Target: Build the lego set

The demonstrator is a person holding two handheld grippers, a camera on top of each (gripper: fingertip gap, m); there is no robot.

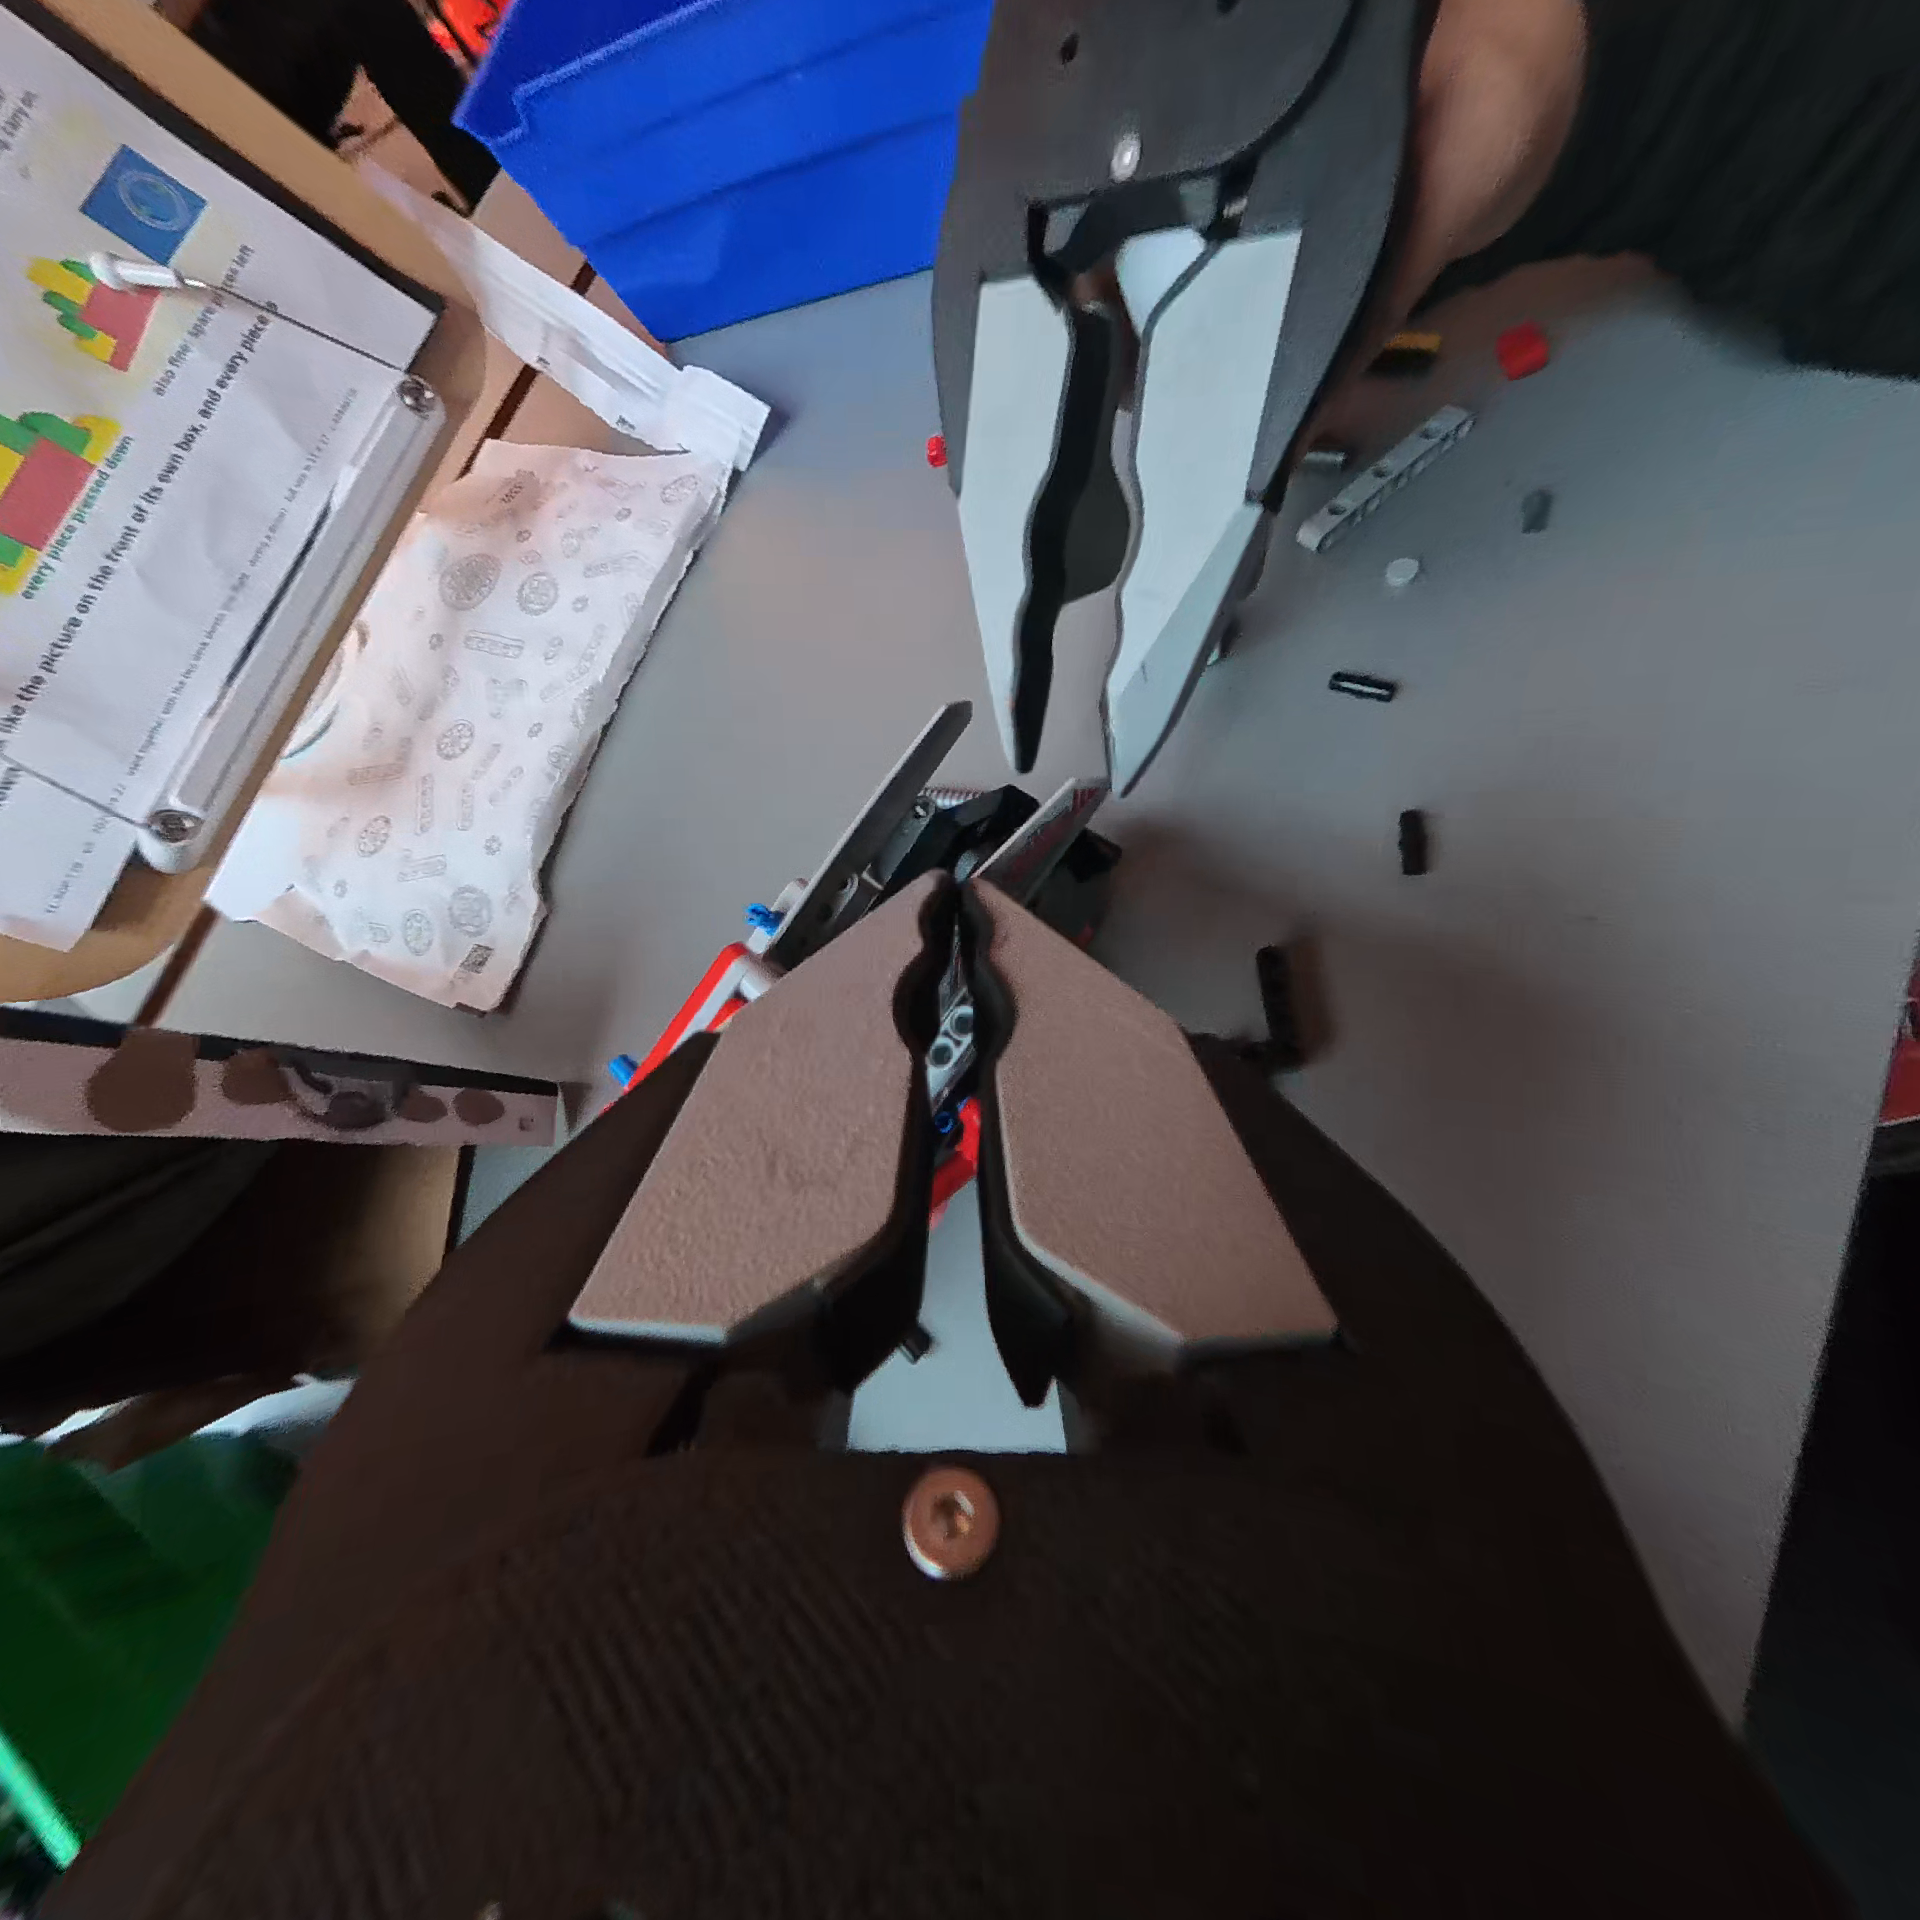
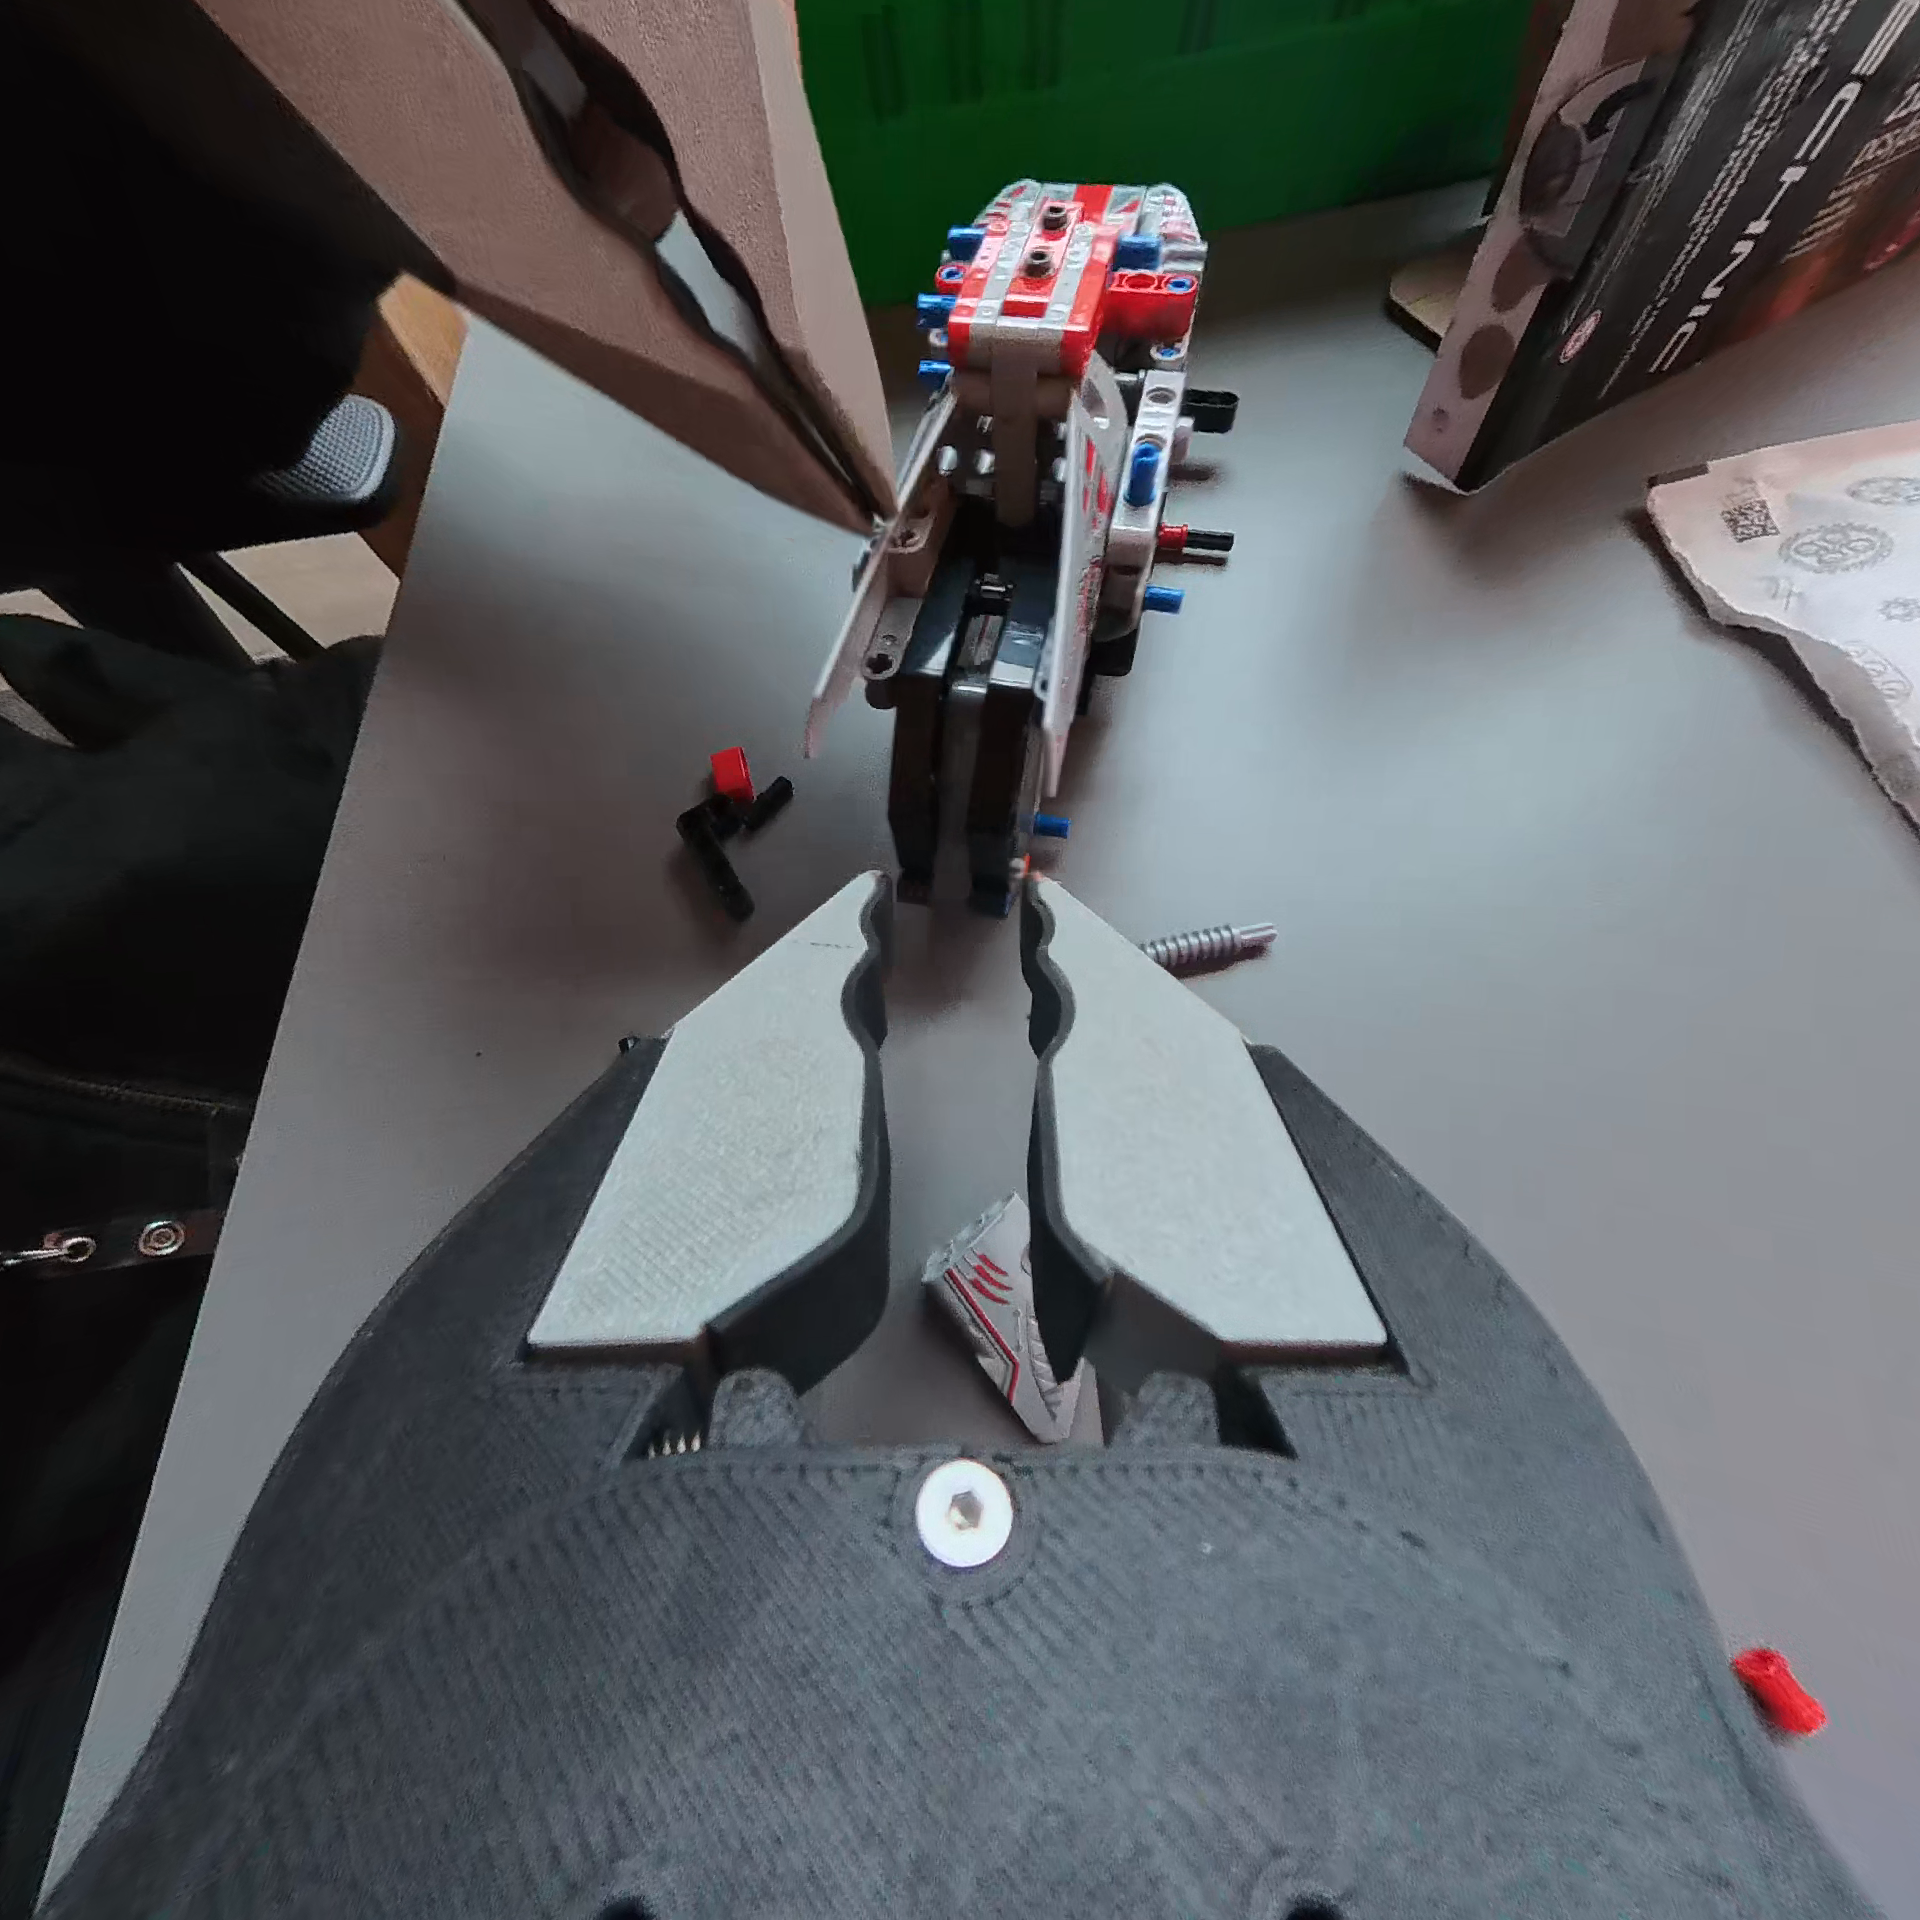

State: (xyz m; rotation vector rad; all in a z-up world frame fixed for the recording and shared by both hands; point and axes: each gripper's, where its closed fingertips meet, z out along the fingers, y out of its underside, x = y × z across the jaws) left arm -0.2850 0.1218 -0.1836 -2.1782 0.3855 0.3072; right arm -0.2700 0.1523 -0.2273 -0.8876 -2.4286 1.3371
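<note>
Pinched nearly shut, my left claw [image 1: 958, 896] grips the grey side panel [image 2: 878, 613] of the half-built lego model [image 2: 1023, 540], which stands on the grey table [image 2: 1455, 831], while my right claw [image 2: 956, 899] sits spread at the model's near end, holding nothing. That panel flares outward, so I judge a hard tug could snap it off its pins. A careless nudge from the right could also topple the model onto the loose black pins [image 2: 727, 831] beside it.

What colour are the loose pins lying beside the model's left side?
Black pins, with one small red piece among them; clearest in the right wrist view, on the grey table beside the model.
</note>
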